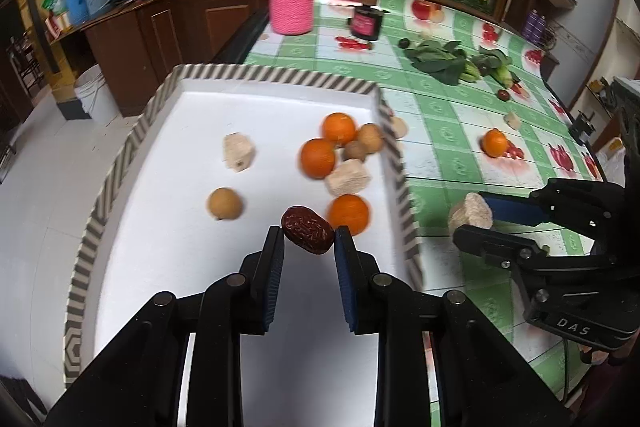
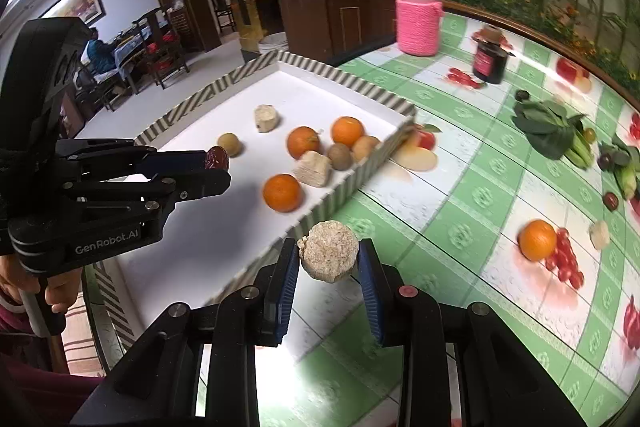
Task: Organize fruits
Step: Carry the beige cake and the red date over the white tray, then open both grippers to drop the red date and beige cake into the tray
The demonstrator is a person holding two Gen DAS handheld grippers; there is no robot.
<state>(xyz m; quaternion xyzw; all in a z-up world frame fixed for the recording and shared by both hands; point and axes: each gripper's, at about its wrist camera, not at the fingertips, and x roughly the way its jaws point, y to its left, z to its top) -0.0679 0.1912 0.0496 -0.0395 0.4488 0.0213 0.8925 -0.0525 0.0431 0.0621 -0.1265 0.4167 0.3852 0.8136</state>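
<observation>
Where visible: "GenRobot.AI" on left gripper (image 2: pixel 218 163)

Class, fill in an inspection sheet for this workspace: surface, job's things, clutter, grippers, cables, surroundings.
Surface: table under green checked fruit-print cloth.
Job's things: white tray with striped rim holds three oranges, brown fruits and pale chunks; one orange lies loose on the cloth.
Clutter: pink bottle, dark jar, greens.
Grippers: left gripper shut on date over the tray; right gripper shut on chunk beside the tray's rim.
Cables: nothing seen.
Surroundings: wooden cabinets, flasks, white bucket.
</observation>
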